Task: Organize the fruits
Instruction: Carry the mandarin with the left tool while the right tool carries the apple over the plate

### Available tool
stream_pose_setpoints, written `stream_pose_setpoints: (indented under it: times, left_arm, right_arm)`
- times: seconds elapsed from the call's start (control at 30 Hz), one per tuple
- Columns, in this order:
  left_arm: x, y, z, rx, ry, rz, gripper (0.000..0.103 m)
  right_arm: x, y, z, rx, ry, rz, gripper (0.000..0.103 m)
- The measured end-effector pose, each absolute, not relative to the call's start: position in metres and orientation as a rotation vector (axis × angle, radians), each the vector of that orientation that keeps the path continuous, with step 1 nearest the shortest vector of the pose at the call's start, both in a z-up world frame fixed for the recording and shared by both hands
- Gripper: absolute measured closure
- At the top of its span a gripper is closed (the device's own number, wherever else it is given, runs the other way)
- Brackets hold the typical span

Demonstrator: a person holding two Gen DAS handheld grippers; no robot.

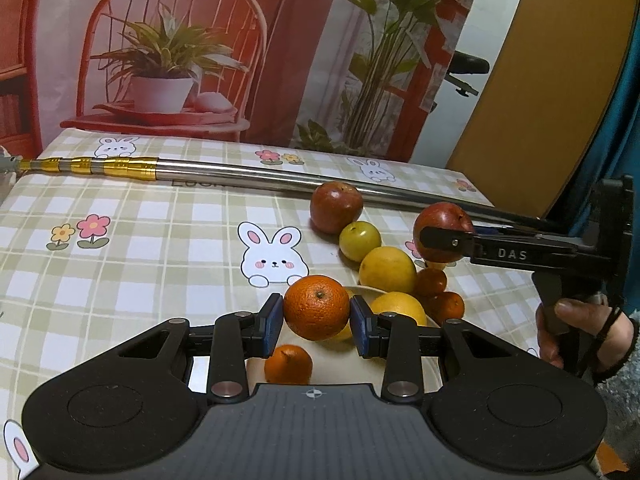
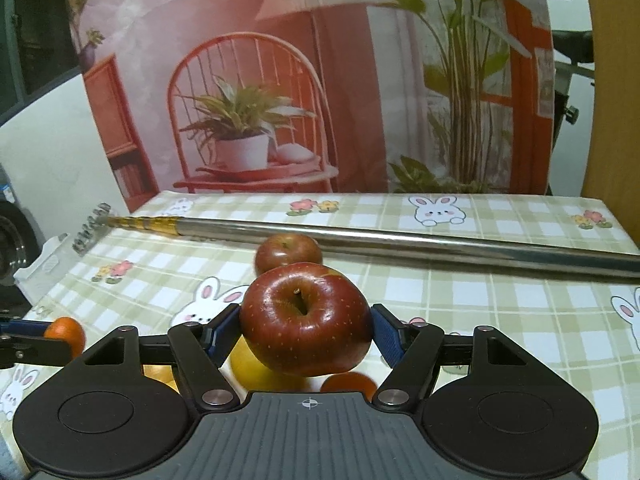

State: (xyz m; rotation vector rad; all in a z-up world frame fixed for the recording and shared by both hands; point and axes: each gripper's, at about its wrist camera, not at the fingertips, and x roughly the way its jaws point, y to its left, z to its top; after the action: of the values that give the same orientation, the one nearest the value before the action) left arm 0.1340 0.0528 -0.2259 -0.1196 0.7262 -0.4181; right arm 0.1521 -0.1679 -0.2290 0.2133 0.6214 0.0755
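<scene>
My left gripper (image 1: pixel 317 320) is shut on an orange (image 1: pixel 316 306) and holds it above a pale dish (image 1: pixel 372 289); a second orange (image 1: pixel 288 364) lies beneath it. My right gripper (image 2: pixel 306 328) is shut on a red apple (image 2: pixel 306 318), lifted over the fruit pile; the left wrist view shows this apple (image 1: pixel 442 224) at the right. On the checked cloth lie another red apple (image 1: pixel 336 207), a green-yellow fruit (image 1: pixel 359 240), two yellow citrus (image 1: pixel 387 270) and two small oranges (image 1: pixel 430 281), packed close together.
A long steel telescopic pole (image 1: pixel 240 174) with gold bands lies across the back of the table (image 1: pixel 120 240), just behind the resting apple (image 2: pixel 288 254). A hand (image 1: pixel 572 328) grips the right tool's handle. A printed backdrop stands behind the table.
</scene>
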Motion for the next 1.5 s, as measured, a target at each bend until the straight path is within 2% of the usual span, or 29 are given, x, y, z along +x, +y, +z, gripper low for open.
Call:
stream_pose_setpoints:
  times: [0.47, 0.93, 1.5]
  left_arm:
    - [0.108, 0.048, -0.226, -0.095, 0.748, -0.435, 0.065]
    - [0.102, 0.045, -0.261, -0.052, 0.904, -0.43, 0.065]
    - [0.112, 0.035, -0.274, 0.055, 0.892, -0.382, 0.065]
  right_arm:
    - [0.107, -0.152, -0.218, 0.234, 0.606, 0.089, 0.038]
    - [0.078, -0.126, -0.237, 0.238, 0.654, 0.146, 0.038]
    - [0.076, -0.109, -0.247, 0.189, 0.692, 0.187, 0.037]
